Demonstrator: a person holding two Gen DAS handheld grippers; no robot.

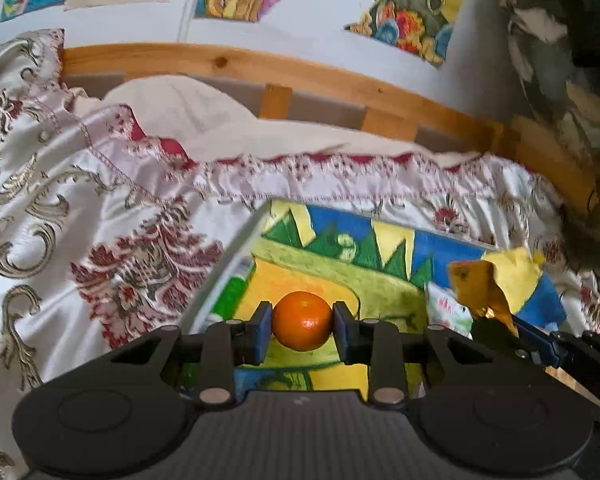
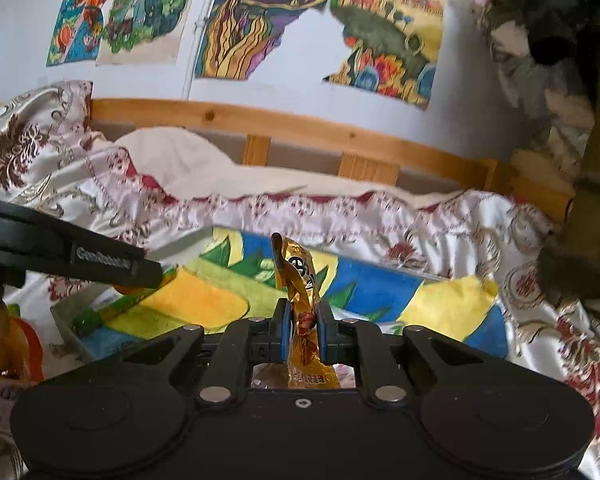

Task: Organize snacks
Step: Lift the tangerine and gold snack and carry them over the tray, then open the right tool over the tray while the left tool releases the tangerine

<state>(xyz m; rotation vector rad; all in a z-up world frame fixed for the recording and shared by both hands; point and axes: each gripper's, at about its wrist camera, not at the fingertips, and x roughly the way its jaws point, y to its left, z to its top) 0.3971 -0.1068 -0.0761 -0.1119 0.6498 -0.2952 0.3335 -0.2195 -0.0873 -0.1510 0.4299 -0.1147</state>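
Observation:
My left gripper (image 1: 302, 328) is shut on an orange tangerine (image 1: 302, 322), its blue pads pressing both sides. It hangs over a shallow box (image 1: 236, 256) whose floor is a colourful drawing. To the right, a crinkled golden snack packet (image 1: 480, 288) sticks up from my right gripper (image 1: 500, 326). In the right wrist view that gripper (image 2: 303, 328) is shut on the golden packet (image 2: 300, 276), which stands upright between the pads over the same box (image 2: 66, 320). The left gripper's black finger (image 2: 112, 266) reaches in from the left.
A green packet (image 1: 230, 296) lies along the box's left wall and a white-green packet (image 1: 448, 312) lies at its right. An embroidered bedspread (image 1: 100, 200) surrounds the box. A wooden bed rail (image 1: 300, 76) runs behind, under drawings on the wall. A dark plush shape (image 2: 560, 8) sits at the right.

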